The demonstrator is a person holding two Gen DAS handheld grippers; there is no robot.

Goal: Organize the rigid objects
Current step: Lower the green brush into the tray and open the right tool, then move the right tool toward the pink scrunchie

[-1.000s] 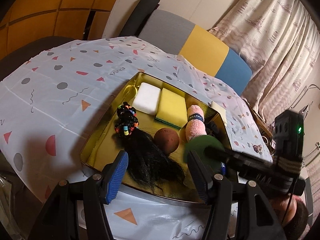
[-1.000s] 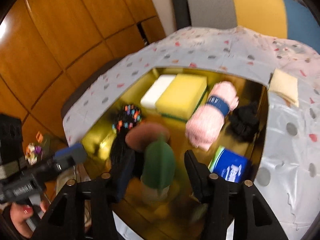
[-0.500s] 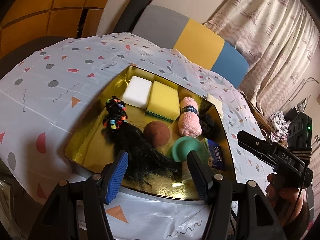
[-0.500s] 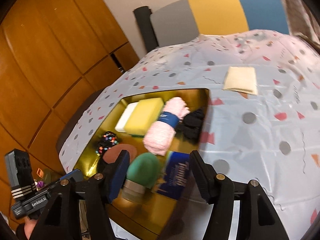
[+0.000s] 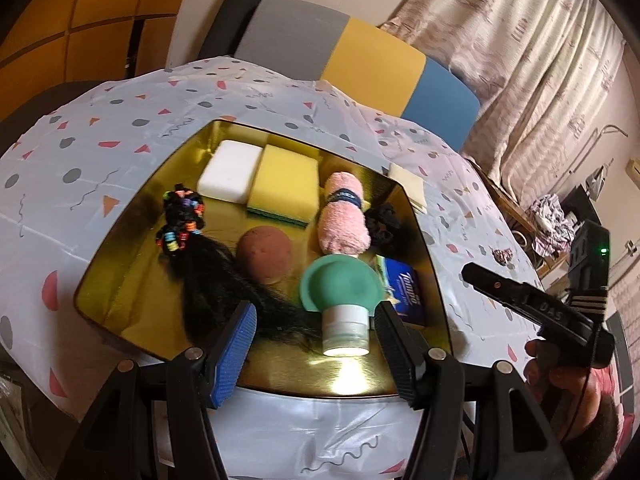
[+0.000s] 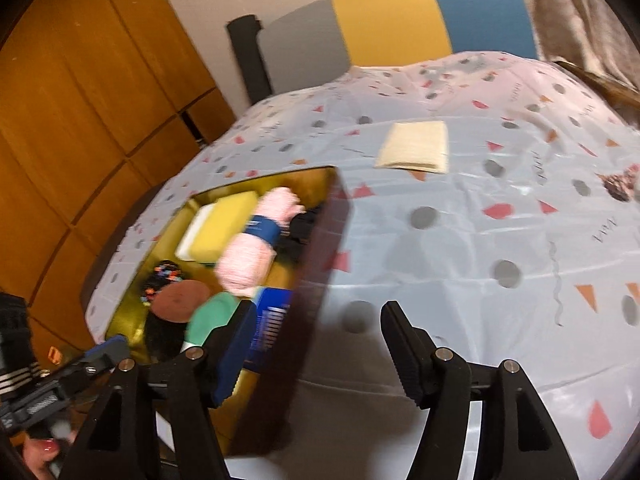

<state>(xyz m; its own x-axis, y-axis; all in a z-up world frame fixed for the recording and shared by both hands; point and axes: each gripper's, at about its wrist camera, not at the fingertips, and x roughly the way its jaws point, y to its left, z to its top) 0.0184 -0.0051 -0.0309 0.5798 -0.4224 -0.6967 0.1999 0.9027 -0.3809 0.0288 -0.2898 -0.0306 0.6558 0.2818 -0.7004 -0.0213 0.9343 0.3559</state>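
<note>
A gold tray (image 5: 120, 256) on the patterned tablecloth holds a white block (image 5: 229, 171), a yellow sponge (image 5: 282, 184), a rolled pink towel (image 5: 343, 220), a brown ball (image 5: 264, 254), a black hairpiece with coloured beads (image 5: 182, 220), a blue tissue pack (image 5: 404, 292) and a green-topped bottle (image 5: 342, 296) lying near the front. My left gripper (image 5: 316, 344) is open and empty over the tray's front edge. My right gripper (image 6: 316, 356) is open and empty, right of the tray (image 6: 320, 248) over the cloth; it shows in the left wrist view (image 5: 532, 304).
A cream cloth pad (image 6: 414, 146) lies on the tablecloth (image 6: 480, 220) beyond the tray. A small dark scrunchie (image 6: 622, 184) lies at the far right. A grey, yellow and blue chair back (image 5: 360, 56) stands behind the table, with curtains (image 5: 520, 60) at the right.
The right gripper let go of the green-topped bottle, which now lies in the tray. It drew back and swung right over the cloth. The left gripper hardly moved.
</note>
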